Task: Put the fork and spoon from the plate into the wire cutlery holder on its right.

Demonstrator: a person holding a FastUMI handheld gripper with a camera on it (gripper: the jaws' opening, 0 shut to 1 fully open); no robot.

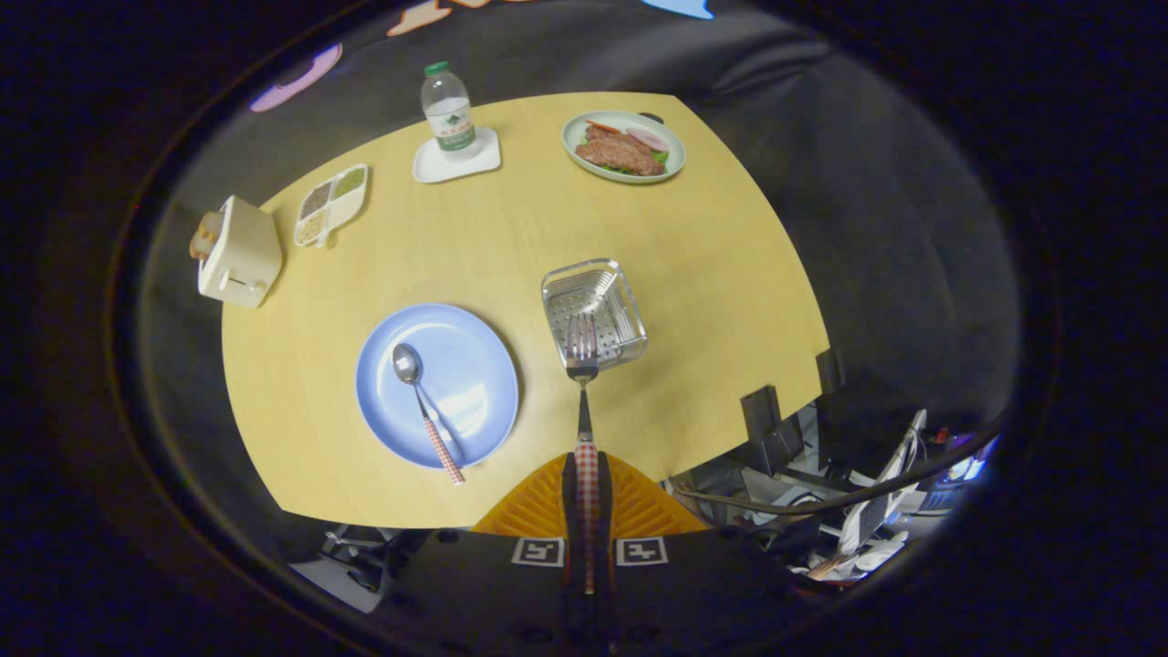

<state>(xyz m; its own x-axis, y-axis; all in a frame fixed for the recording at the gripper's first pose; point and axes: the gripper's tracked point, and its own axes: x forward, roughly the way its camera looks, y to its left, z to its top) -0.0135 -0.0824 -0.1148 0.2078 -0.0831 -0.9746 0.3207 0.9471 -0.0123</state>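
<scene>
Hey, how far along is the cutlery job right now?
Nothing is in the wire cutlery holder yet. In hand: the gripper is shut on the fork by its handle, tines over the holder's opening. Left: drop the fork in, then fetch the spoon lying on the blue plate.

fork (pixel 582 365) between the claw (pixel 587 493) fingers, tines over the holder (pixel 594 310) ahead; spoon (pixel 422 394) on the plate (pixel 474 365) left of them.

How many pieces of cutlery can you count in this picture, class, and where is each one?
2. The fork is clamped by its handle in the gripper, its tines over the wire cutlery holder. The spoon lies on the blue plate, left of the holder.
</scene>
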